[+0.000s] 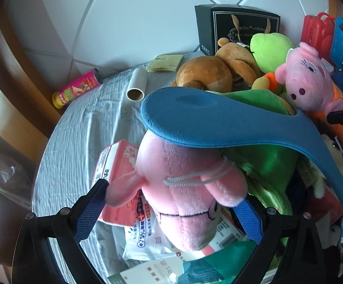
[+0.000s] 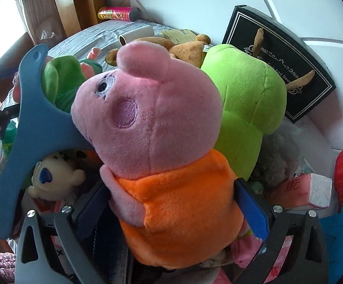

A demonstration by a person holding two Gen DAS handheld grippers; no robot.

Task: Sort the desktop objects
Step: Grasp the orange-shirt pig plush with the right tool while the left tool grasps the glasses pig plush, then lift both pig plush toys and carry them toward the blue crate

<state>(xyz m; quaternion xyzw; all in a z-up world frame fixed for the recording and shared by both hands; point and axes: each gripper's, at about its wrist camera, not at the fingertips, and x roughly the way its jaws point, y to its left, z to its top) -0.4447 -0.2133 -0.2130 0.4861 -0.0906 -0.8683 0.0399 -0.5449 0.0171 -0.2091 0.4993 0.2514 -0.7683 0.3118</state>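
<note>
A pink pig plush in green clothes (image 1: 183, 189) hangs head-down between the blue-padded fingers (image 1: 91, 213) of my left gripper (image 1: 173, 201), which is shut on its head. A blue curved handle (image 1: 218, 120) arches just above it. My right gripper (image 2: 171, 203) is shut on the body of a second pink pig plush in an orange dress (image 2: 152, 123), held upright above the toy pile. That orange pig (image 1: 306, 80) also shows at the right of the left wrist view. The green-clothed pig (image 2: 62, 82) lies behind the blue handle (image 2: 32, 108) in the right wrist view.
A brown plush (image 1: 209, 73), a lime-green plush (image 2: 244, 99) and a white teddy (image 2: 53, 177) crowd the pile. A black box (image 2: 277, 71) and red case (image 1: 316, 30) stand at the back. On the grey cloth (image 1: 76, 142) lie a pink can (image 1: 76, 91), a cardboard roll (image 1: 137, 84) and tissue packs (image 1: 117, 161).
</note>
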